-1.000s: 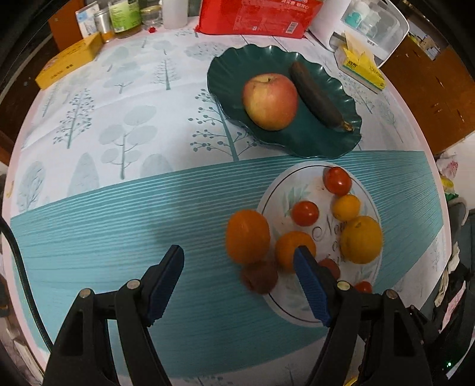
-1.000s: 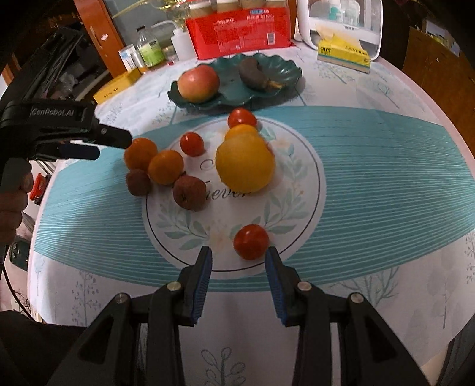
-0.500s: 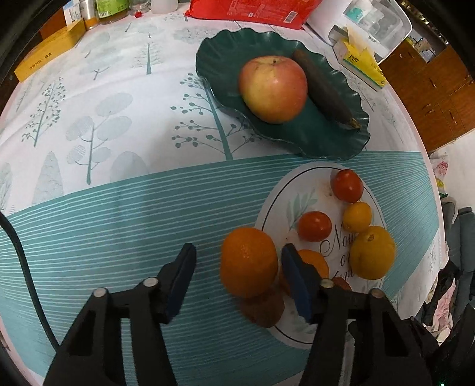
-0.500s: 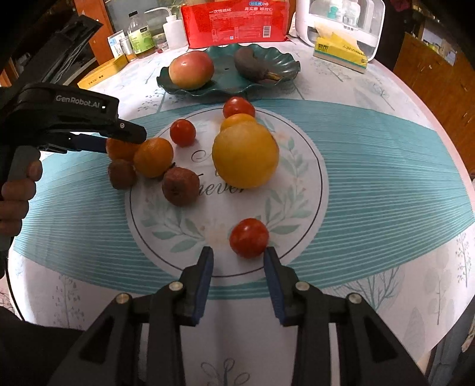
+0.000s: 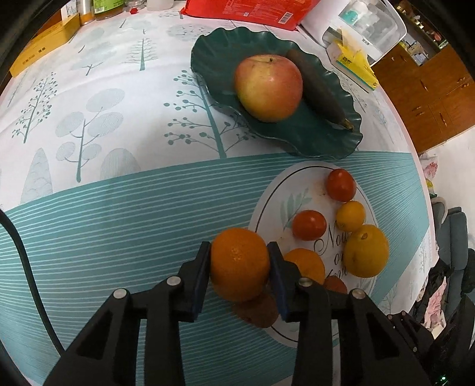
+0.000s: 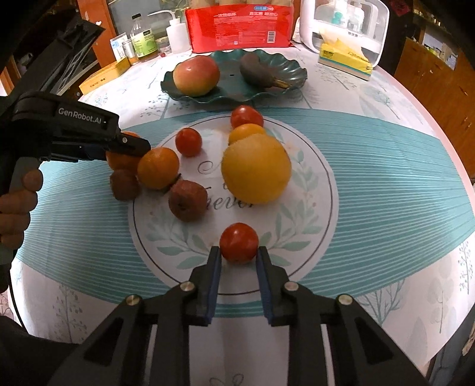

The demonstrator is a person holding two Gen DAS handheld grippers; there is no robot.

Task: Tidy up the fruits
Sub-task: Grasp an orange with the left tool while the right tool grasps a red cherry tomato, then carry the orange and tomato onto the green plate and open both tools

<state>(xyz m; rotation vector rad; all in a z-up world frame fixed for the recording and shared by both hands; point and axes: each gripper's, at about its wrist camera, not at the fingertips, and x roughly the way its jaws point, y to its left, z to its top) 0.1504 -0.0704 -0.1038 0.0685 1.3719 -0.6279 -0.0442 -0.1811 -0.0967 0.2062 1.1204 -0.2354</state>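
Note:
My left gripper [image 5: 240, 261] is shut on an orange [image 5: 240, 263] at the left rim of the round printed mat [image 5: 276, 205]; it also shows in the right wrist view [image 6: 130, 147]. My right gripper [image 6: 239, 256] is open, its pads on either side of a red tomato [image 6: 239, 243] at the mat's near edge [image 6: 178, 267]. On the mat lie a big yellow citrus [image 6: 256, 168], a second orange [image 6: 158, 167], two more tomatoes [image 6: 188, 142], a small yellow fruit [image 6: 245, 133] and two brown shrivelled fruits [image 6: 187, 200]. A green plate [image 5: 311, 133] holds an apple [image 5: 268, 87] and a dark banana [image 5: 317, 90].
At the table's far edge stand a red packet [image 6: 240, 28], a white appliance [image 6: 344, 26], a yellow tissue box [image 6: 346, 59], bottles [image 6: 142, 40] and a yellow carton [image 6: 104, 75]. A wooden cabinet [image 5: 430, 89] stands beyond the table on the right.
My left gripper moved forward and closed on the orange. My right gripper moved forward until its pads flank the near tomato, narrowing slightly.

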